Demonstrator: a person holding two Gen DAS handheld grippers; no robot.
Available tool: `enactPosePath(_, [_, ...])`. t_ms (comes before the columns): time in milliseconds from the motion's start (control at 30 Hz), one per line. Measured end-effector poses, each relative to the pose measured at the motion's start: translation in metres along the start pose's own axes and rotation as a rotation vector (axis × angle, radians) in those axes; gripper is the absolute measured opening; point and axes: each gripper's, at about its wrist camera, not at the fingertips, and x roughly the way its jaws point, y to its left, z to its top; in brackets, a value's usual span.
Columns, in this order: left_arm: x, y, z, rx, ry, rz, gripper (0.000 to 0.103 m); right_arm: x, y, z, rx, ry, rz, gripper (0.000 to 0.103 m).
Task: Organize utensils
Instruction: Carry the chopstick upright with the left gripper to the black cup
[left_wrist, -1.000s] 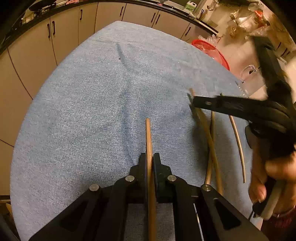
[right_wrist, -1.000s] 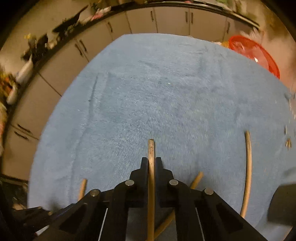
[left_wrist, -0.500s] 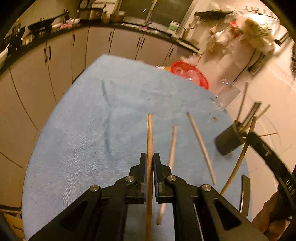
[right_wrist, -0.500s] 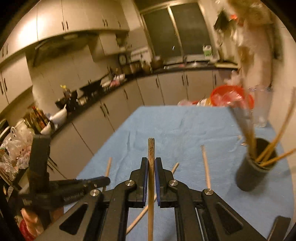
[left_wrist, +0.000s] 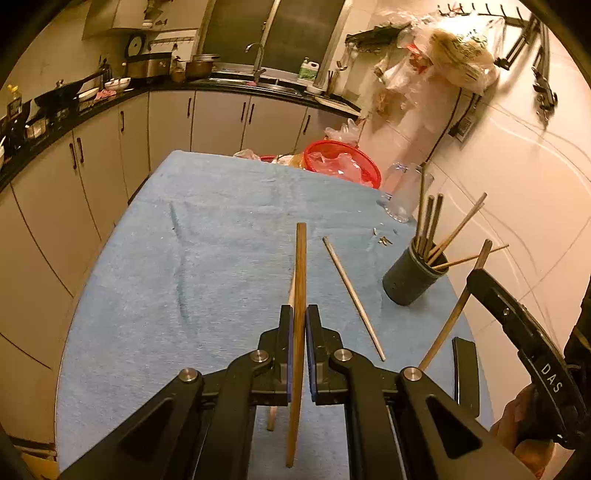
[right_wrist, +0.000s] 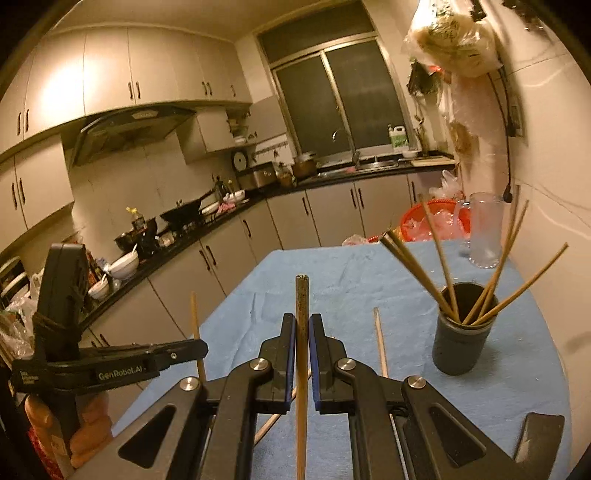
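Each gripper, left (left_wrist: 299, 314) and right (right_wrist: 302, 325), clamps one chopstick (left_wrist: 300, 280) lengthwise, tip protruding beyond its fingers, above the counter (left_wrist: 221, 236).

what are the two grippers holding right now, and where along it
Each holds one chopstick. The left gripper clamps its chopstick about midway; the right gripper clamps its chopstick just below the tip.

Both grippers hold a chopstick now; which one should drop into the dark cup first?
Right, probably. The right gripper sits nearer the dark cup; the left gripper is farther across the blue cloth.
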Motion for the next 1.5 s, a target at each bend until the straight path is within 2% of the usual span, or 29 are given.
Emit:
enactPosePath(833, [-0.045, -0.036, -0.013, 0.069, -0.049, -0.031, 0.007, -0.078, -0.026, 0.0, 0.082, -0.123, -0.097, 0.008])
enactPosePath(1267, [-0.051, -0.042, -0.021, 0.093, -0.055, -0.07, 0.007, -0.091, -0.018, 0.005, 0.081, -0.135, -0.135, 0.008])
enactPosePath(1500, [-0.046, -0.043, -0.02, 0.104, -0.058, -0.054, 0.007, -0.082, -0.018, 0.008, 0.079, -0.122, -0.131, 0.008])
